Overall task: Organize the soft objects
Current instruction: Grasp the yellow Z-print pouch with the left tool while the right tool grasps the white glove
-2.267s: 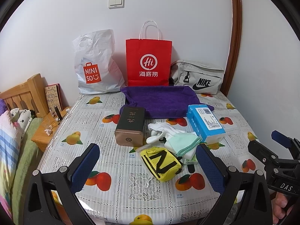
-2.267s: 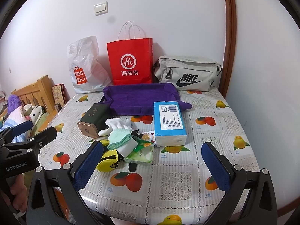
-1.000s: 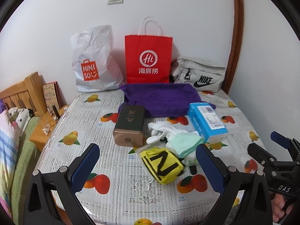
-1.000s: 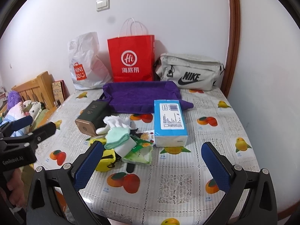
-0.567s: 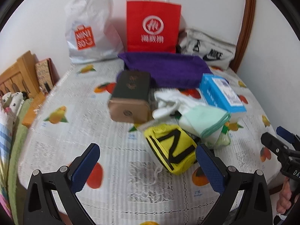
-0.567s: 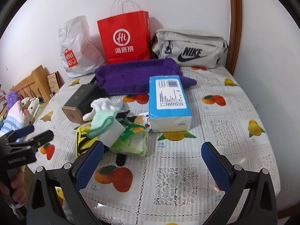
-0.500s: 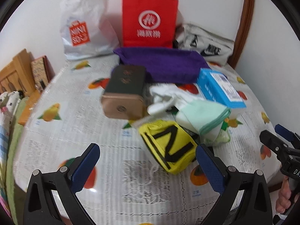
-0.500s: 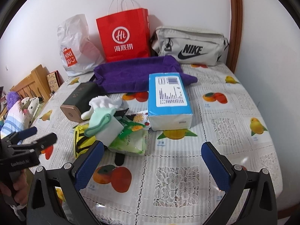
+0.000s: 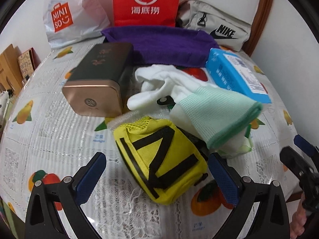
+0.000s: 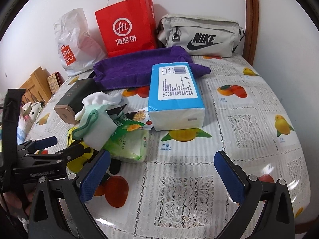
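- The left claw (image 9: 157,171) hung low over the near edge of the bench (image 9: 59,135), its jaws spread wide with the yellow pouch (image 9: 159,159) between them — neither blue pad touched it.
- The pouch lay tilted on the fruit-print cloth near the front edge, black straps across its top.
- A white and mint glove (image 9: 199,103) sprawled just behind the pouch, its mint cuff overhanging the pouch's right side.
- In the right wrist view the glove (image 10: 93,115) rested on a white block (image 10: 99,133), which sat on a green wipes pack (image 10: 127,145).
- The right claw (image 10: 161,177) stood spread over a bare part of the bench (image 10: 249,131) near the front edge, pinching nothing.
- A blue tissue pack (image 10: 175,99) lay near the middle of the bench, well ahead of the right claw, its far end lying on the purple towel (image 10: 127,69).
- A dark tin (image 9: 99,79) with a copper end lay left of the glove, just beside it.
- The purple towel (image 9: 159,43) stretched across the far part of the bench.
- Along the far edge, against the wall, stood a white plastic bag (image 9: 67,16), a red paper bag (image 9: 145,2) and a grey Nike bag (image 9: 217,27).
- The left claw (image 10: 45,149) showed at the left rim of the right wrist view — its tips against the yellow pouch (image 10: 79,155), a hand (image 10: 14,201) gripping the handle below.
- The right claw (image 9: 295,157) showed at the right rim of the left wrist view, off the front right corner.
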